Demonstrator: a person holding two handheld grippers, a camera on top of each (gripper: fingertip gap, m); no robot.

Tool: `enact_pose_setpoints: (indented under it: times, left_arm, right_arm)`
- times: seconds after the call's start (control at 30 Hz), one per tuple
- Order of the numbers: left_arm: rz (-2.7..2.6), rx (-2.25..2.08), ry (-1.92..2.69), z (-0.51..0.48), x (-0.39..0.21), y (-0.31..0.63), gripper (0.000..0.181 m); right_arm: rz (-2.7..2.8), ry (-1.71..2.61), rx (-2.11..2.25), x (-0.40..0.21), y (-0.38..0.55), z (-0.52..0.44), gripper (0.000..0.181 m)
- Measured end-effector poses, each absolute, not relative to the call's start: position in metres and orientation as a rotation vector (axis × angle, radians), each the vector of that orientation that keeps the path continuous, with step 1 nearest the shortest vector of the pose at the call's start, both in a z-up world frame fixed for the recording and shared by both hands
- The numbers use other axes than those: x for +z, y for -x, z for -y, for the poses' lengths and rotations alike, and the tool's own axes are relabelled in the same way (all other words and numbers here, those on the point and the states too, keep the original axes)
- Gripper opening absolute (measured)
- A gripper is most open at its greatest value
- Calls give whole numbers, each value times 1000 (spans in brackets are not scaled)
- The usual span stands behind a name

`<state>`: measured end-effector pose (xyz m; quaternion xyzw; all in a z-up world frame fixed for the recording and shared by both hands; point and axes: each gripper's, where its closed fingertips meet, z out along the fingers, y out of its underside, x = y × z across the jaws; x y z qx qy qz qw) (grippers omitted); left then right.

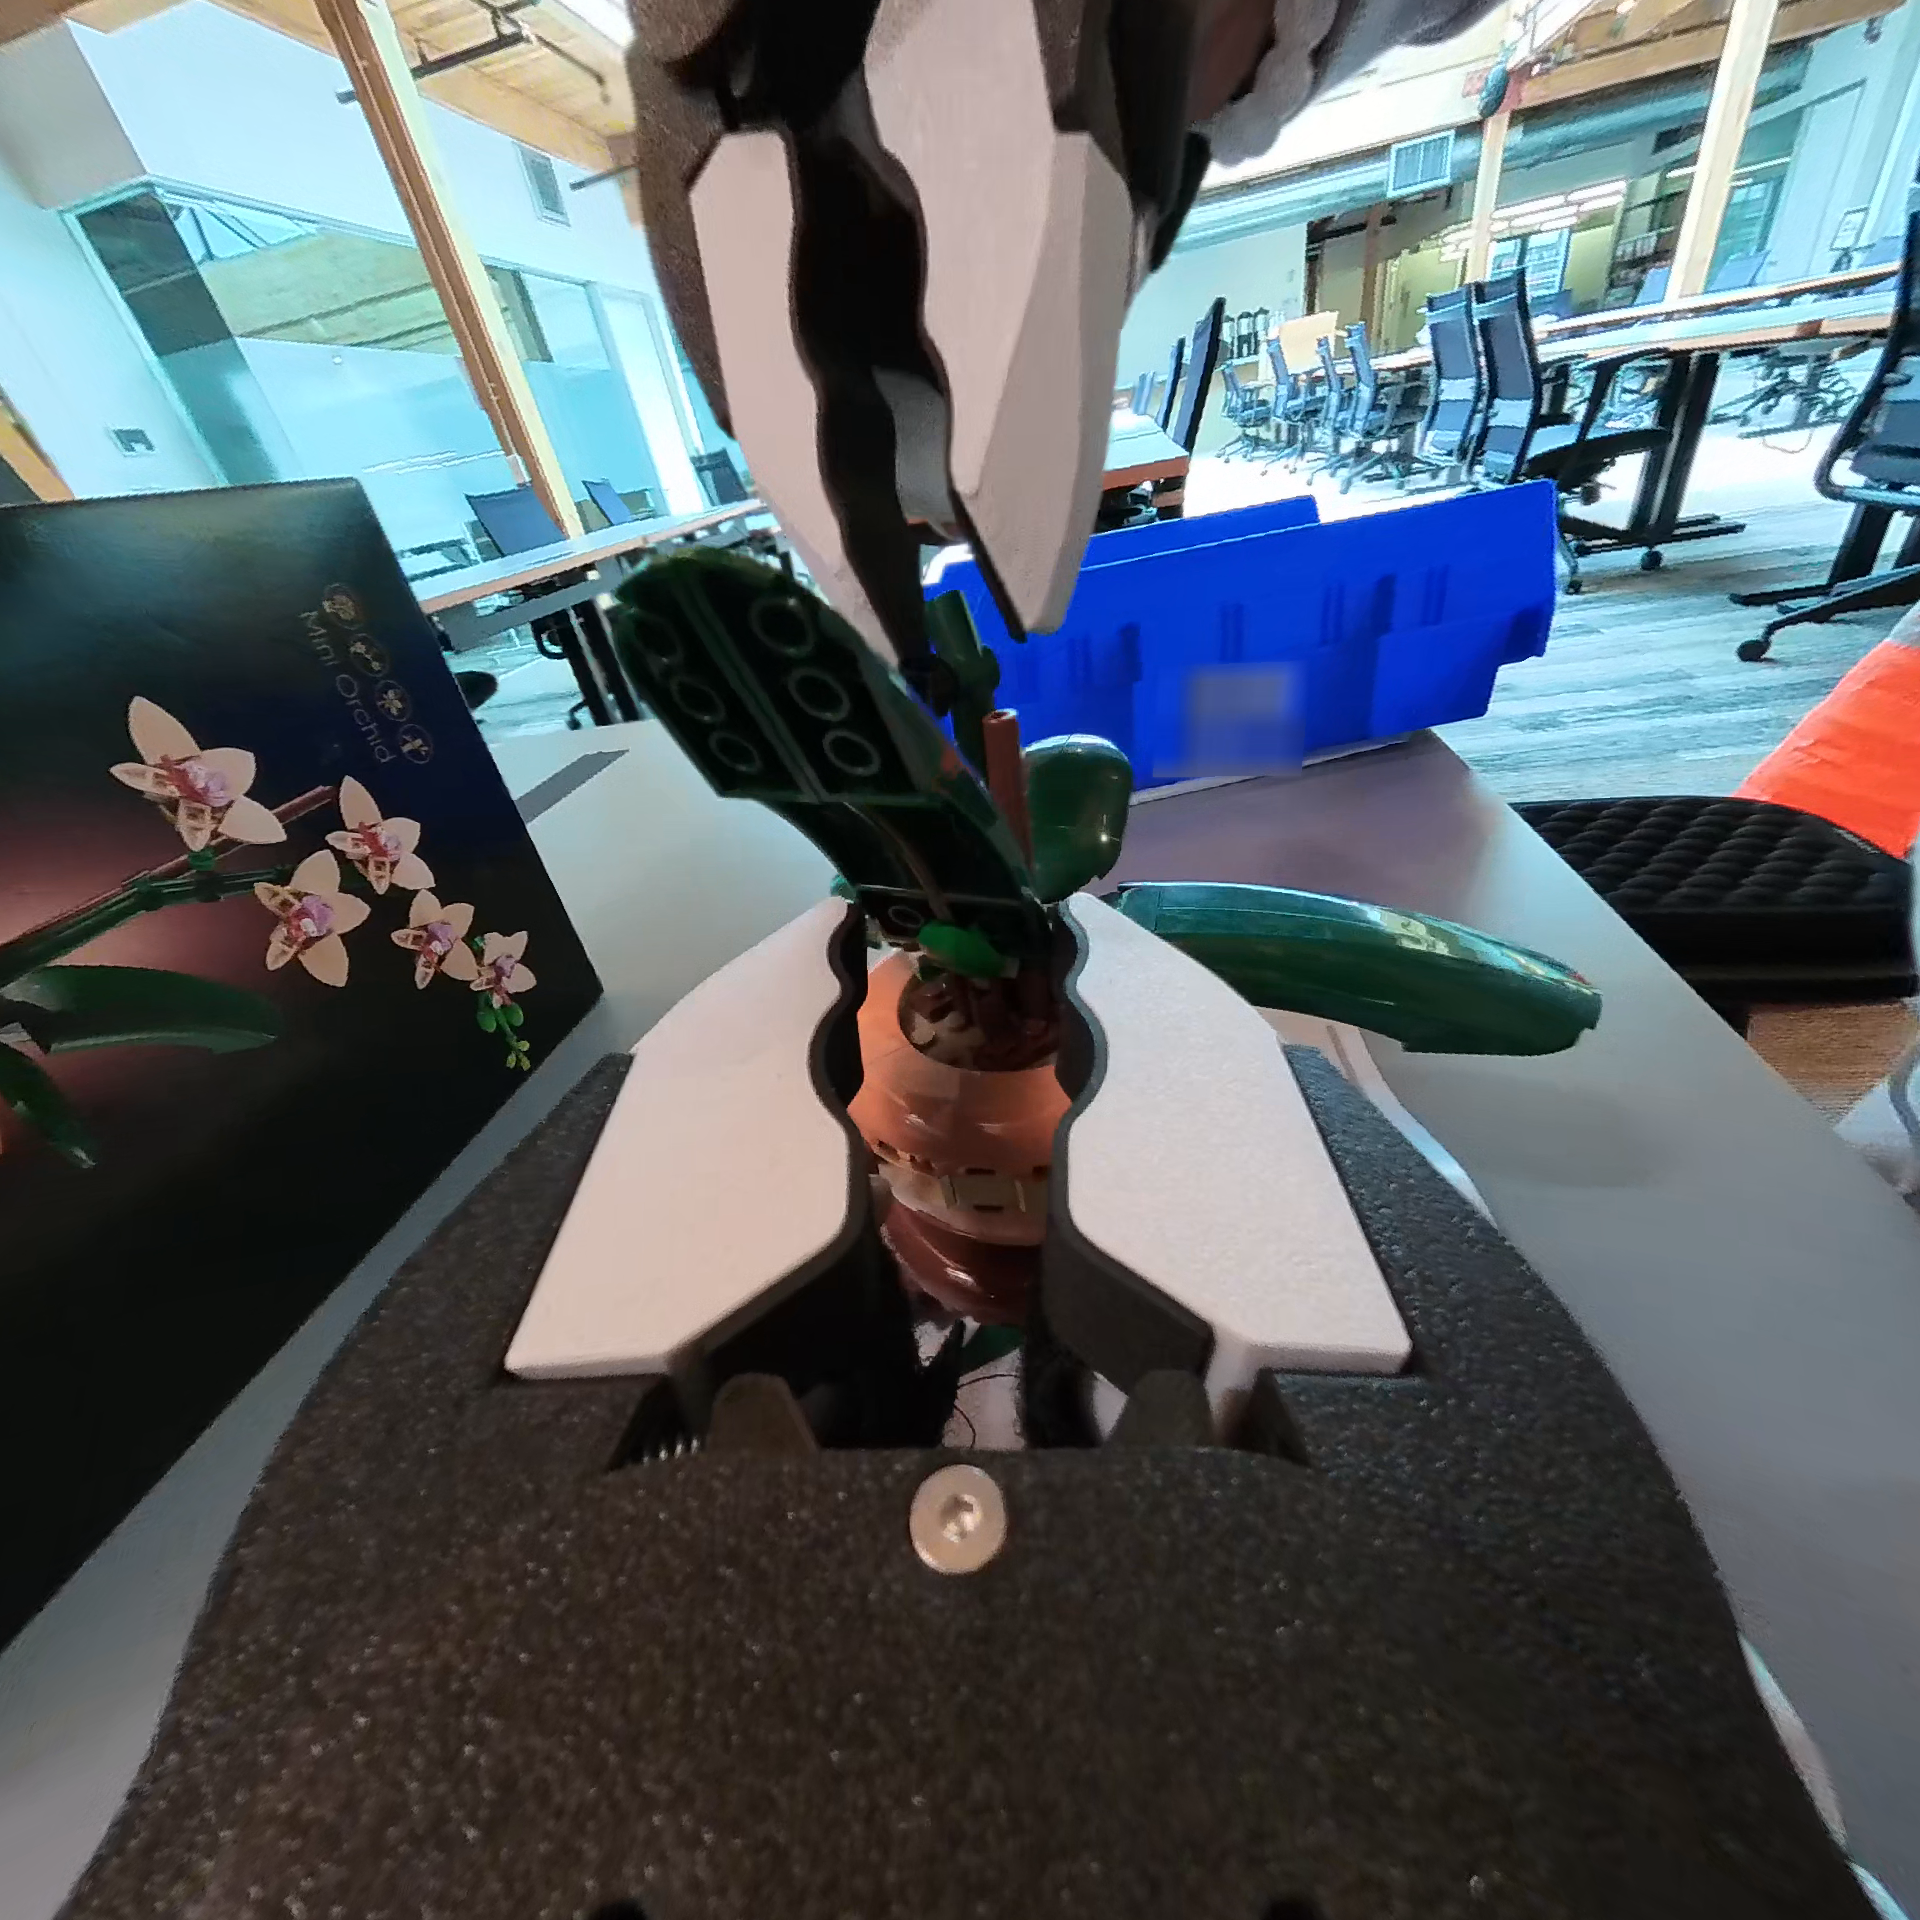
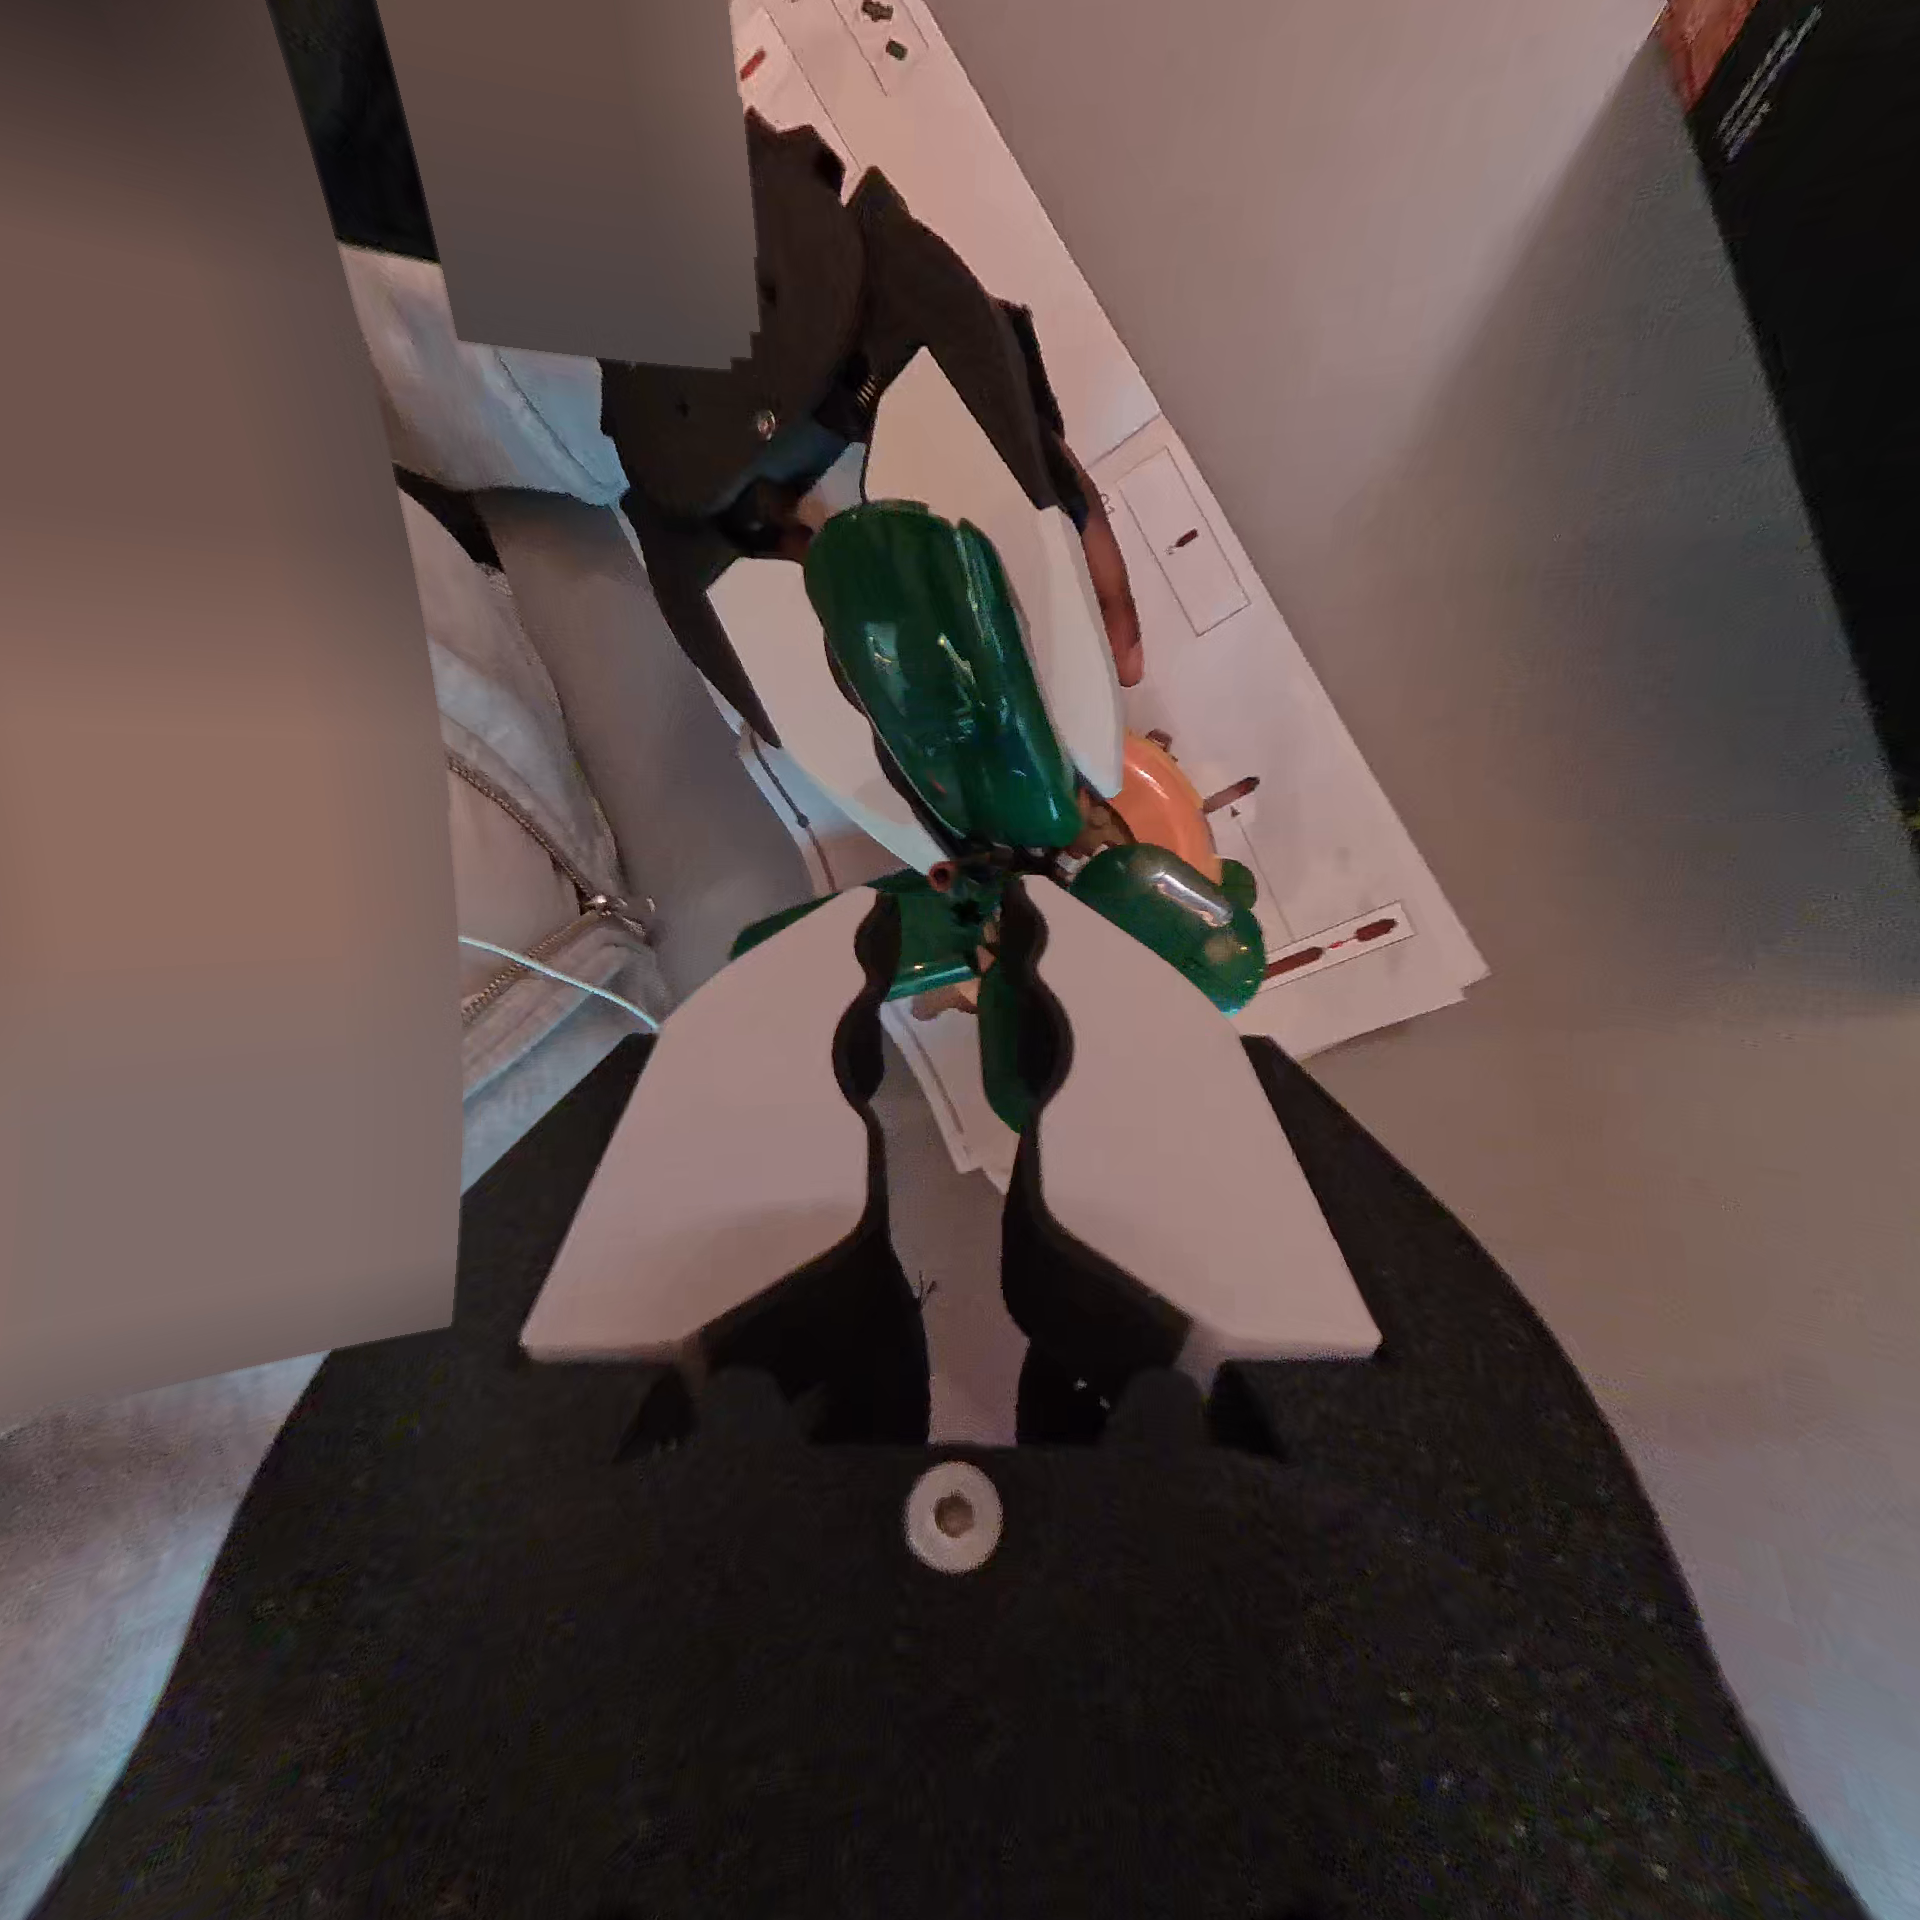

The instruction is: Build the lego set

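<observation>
- While the left tongs [image 1: 961, 1023] clamp the terracotta pot [image 1: 961, 1101] of the lego orchid, their white fingers [image 1: 717, 1143] press it from both sides; plant held above the tabletop [image 1: 1558, 1195].
- Pot: tan band and dark brown base below, brown soil bits on top, all between the left fingers.
- Right tongs [image 1: 935, 613] come in from above, tips nearly together on the thin green stem [image 1: 961, 644] at the plant's top; stem looks pinched, the contact itself is partly hidden.
- Brown stick [image 1: 1006, 774] stands just beside the stem.
- Studded dark green leaf [image 1: 769, 707] tilts up-left, underside showing; a long glossy leaf [image 1: 1361, 961] reaches right; a small rounded leaf [image 1: 1075, 821] sits behind the stick.
- Set box [image 1: 239, 935] with orchid picture stands at the left edge of the tabletop.
- Blue bin [image 1: 1351, 634] at the far edge, behind the plant.
- Black pad [image 1: 1714, 873] at the right edge.
- Right wrist view: looking down on the plant, glossy leaves [image 2: 945, 675] fanned out, pot rim [image 2: 1158, 800] peeking past them.
- Instruction sheet [image 2: 1195, 540] lies on the tabletop under the plant.
- Left tongs seen far off in that view, gripping the plant from the near edge; a light zipped jacket [image 2: 520, 810] shows beside them.
</observation>
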<state>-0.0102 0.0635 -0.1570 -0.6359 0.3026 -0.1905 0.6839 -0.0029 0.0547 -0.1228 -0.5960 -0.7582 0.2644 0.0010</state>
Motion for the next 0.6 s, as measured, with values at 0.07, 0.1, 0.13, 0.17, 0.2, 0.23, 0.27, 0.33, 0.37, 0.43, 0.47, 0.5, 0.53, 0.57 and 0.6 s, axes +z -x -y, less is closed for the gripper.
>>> enact_pose_setpoints:
  times: [0.07, 0.1, 0.13, 0.17, 0.2, 0.23, 0.27, 0.33, 0.37, 0.43, 0.47, 0.5, 0.53, 0.57, 0.6]
  left_arm:
    - [-673, -413, 1423, -64, -157, 10, 33]
    - [-671, -407, 1422, -64, -156, 10, 33]
    - [-670, -401, 1421, -64, -156, 10, 33]
    - [-671, -398, 1418, -64, -156, 9, 33]
    - [-671, -396, 1417, -64, -156, 9, 33]
    - [-670, -395, 1418, -64, -156, 10, 33]
    - [-668, -395, 1419, -64, -156, 10, 33]
    - [-668, -394, 1418, -64, -156, 10, 33]
    - [-668, -393, 1418, -64, -156, 10, 33]
    - [-668, -387, 1415, -64, -156, 10, 33]
    - [-669, -384, 1414, -64, -156, 10, 33]
    - [-670, -380, 1411, -64, -156, 10, 33]
    - [-672, -378, 1409, -63, -156, 9, 33]
    - [-674, -377, 1408, -63, -156, 9, 33]
    - [-676, -378, 1406, -63, -156, 9, 33]
  right_arm:
    - [2370, 1905, 786, -127, 1, -55, 19]
    - [2364, 1915, 781, -129, 2, -55, 19]
    - [2360, 1925, 790, -130, 2, -54, 16]
    - [2356, 1930, 790, -131, 3, -54, 13]
    - [2356, 1934, 783, -131, 4, -55, 12]
    - [2354, 1944, 783, -131, 4, -56, 12]
    - [2343, 1964, 799, -130, 5, -55, 12]
    - [2329, 2000, 816, -131, 5, -55, 12]
    - [2322, 2008, 818, -131, 6, -55, 11]
    - [2324, 2017, 811, -132, 7, -55, 10]
    - [2337, 2007, 800, -132, 7, -55, 10]
    - [2360, 1975, 785, -132, 6, -55, 9]
    - [2388, 1935, 760, -132, 6, -55, 9]
    - [2419, 1890, 731, -132, 5, -55, 9]
    - [2452, 1840, 702, -132, 4, -56, 9]
